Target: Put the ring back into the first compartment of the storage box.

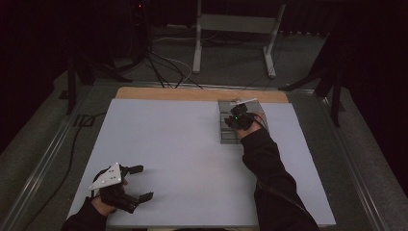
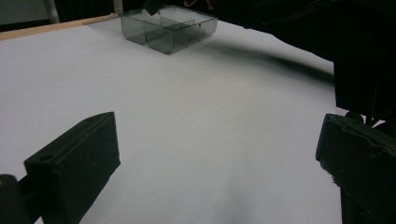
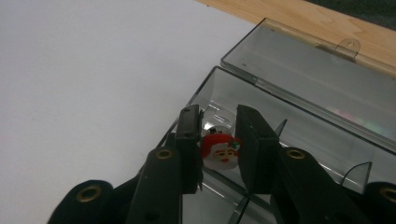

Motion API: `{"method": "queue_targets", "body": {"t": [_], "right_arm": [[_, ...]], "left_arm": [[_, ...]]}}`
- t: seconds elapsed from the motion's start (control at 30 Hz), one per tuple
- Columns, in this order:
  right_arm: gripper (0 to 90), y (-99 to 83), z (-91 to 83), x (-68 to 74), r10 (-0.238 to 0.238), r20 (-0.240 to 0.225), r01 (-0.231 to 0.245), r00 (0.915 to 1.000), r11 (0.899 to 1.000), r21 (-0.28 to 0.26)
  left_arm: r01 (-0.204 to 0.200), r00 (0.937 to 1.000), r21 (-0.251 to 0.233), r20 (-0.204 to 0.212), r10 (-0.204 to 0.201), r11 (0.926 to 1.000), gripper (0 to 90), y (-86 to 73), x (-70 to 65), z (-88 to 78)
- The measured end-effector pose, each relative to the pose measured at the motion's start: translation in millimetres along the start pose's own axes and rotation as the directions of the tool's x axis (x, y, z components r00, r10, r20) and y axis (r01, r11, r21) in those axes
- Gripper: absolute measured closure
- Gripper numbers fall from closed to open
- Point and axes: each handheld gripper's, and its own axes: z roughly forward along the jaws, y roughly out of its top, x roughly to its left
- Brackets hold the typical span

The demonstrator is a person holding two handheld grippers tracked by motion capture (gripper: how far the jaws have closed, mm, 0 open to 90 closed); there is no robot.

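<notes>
Near the tabletop's far edge, my right gripper point(image 3: 218, 144) pinches a Santa figure point(image 3: 220, 150) over the clear box point(image 3: 299, 84); left gripper point(image 1: 139, 183) gapes.

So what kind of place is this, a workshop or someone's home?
Probably a recording studio or lab, not a home: black curtains ring the space, loose cables trail across the grey floor, and a plain white-topped table carries just a clear smoky plastic compartment box.
</notes>
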Motion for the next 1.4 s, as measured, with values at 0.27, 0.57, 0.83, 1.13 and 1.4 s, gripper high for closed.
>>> {"method": "queue_targets", "body": {"t": [0.27, 0.57, 0.83, 1.13, 1.4], "right_arm": [[71.2, -1.0, 8.6, -4.7, 0.018, 0.002, -0.018, 0.9998, 1.000, 0.020], [71.1, -1.7, 17.1, -6.8, 0.028, 0.002, -0.028, 0.9996, 0.999, 0.044], [71.0, -2.0, 21.6, -6.8, 0.030, 0.001, -0.030, 0.9995, 0.997, 0.071], [70.0, -1.6, 20.5, -8.4, 0.036, -0.002, -0.036, 0.9993, 0.996, 0.078], [44.6, -1.2, 14.5, -9.3, 0.048, -0.021, -0.048, 0.9986, 0.998, 0.034]], "left_arm": [[0.001, 1.0000, 0.000, 0.002, -0.001, 1.0000, 0.5, 0.1, -0.1, 0.1], [0.001, 1.0000, 0.000, 0.004, -0.001, 1.0000, 0.5, 0.0, -0.3, 0.3], [0.002, 1.0000, 0.001, 0.005, -0.002, 1.0000, 0.5, 0.0, -0.4, 0.5], [0.003, 1.0000, 0.002, 0.004, -0.003, 1.0000, 0.5, -0.1, -0.1, 0.7], [-0.002, 1.0000, 0.002, 0.002, 0.002, 1.0000, 0.4, -0.2, -0.4, 0.7]]}}
